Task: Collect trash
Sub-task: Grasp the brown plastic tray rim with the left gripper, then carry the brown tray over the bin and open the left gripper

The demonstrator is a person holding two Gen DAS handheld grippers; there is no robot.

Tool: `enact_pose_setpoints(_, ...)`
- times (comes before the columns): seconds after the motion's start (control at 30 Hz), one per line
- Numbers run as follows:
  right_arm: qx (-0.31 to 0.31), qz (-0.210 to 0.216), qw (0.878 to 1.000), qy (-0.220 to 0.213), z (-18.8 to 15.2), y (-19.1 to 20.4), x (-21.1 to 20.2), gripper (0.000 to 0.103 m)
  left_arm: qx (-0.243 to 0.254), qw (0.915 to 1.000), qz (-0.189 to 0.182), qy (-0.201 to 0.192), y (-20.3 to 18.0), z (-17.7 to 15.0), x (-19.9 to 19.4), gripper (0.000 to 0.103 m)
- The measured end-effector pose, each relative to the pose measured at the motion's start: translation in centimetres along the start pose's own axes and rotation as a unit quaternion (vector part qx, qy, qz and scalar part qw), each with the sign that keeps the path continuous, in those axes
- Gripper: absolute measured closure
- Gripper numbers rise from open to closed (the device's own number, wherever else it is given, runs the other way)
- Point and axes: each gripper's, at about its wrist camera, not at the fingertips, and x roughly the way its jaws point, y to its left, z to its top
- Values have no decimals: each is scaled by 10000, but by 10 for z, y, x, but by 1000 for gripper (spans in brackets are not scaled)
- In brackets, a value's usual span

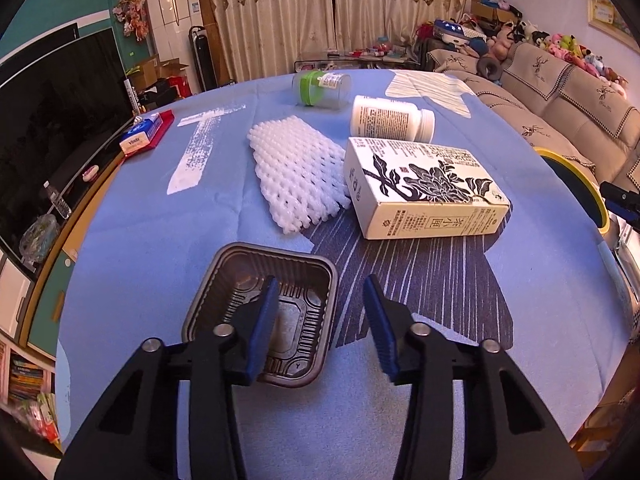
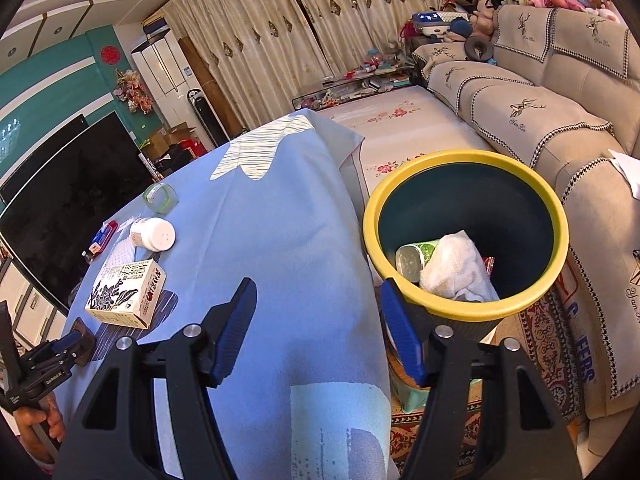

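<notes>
A brown ribbed plastic tray [image 1: 240, 276] lies on the blue tablecloth [image 1: 140, 240] close in front of me. My left gripper [image 1: 321, 280] stands open astride the tray's right wall, one blue pad inside the tray and the other outside, neither pressing. Beyond lie a white foam net [image 1: 296, 172], a printed carton [image 1: 420, 188], a white pill bottle [image 1: 390, 118] and a clear jar [image 1: 320, 88]. My right gripper [image 2: 318, 282] hangs open and empty over the table's edge, beside a yellow-rimmed bin [image 2: 464, 160] holding a white paper wad [image 2: 456, 268] and a green can [image 2: 412, 258].
A tissue pack [image 1: 142, 136] sits at the table's left edge, with a television [image 1: 60, 120] behind it. A sofa [image 2: 560, 120] and patterned rug [image 2: 552, 352] flank the bin. In the right wrist view a hand [image 2: 36, 420] holds the left gripper [image 2: 60, 350] at the far left.
</notes>
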Motion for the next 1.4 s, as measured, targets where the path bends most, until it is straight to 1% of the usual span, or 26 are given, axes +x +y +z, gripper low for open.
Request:
enact_pose_setpoints(0.13,25,20,10000,5,0,-1,0,42,2,9999,-56,104,-2,0,7,70)
enact_pose_setpoints(0.2,42,21,10000,5,0,-3,1,42,-28,9999,-92,136,-1,-1,9,83)
enact_pose_setpoints(0.27,68,27,10000,9,1,-4,1,42,-19,9998,-150,149,0,-4,10,92)
enact_pose_setpoints(0.4,101,47,9999,-2,0,-5,1,42,6,9998,-160,144,0,-7,9,96)
enact_pose_setpoints(0.47,107,55,9999,-4,0,-5,1,42,2,9997,-232,113,0,-8,6,97)
enact_pose_setpoints(0.67,130,102,9999,-46,-1,-6,-3,42,40,9997,-235,-5,-3,-9,-9,98)
enact_pose_setpoints(0.8,148,95,9998,-81,-2,-9,-8,42,160,9993,-257,-206,-11,-3,-30,98)
enact_pose_setpoints(0.93,172,49,9997,-159,-2,-12,-16,42,272,9976,-425,-474,-23,10,-56,98)
enact_pose_setpoints(1.0,153,-28,9996,-235,-2,-14,-22,42,361,9961,-565,-577,-30,20,-66,98)
enact_pose_setpoints(1.13,186,-242,9987,-413,-3,-24,-34,42,719,9907,-859,-777,-58,52,-77,98)
enact_pose_setpoints(1.27,284,-480,9972,-506,-4,-41,-43,42,1162,9813,-1267,-866,-104,86,-74,98)
enact_pose_setpoints(1.4,389,-763,9945,-600,-5,-60,-51,42,1446,9701,-1788,-771,-158,117,-58,98)
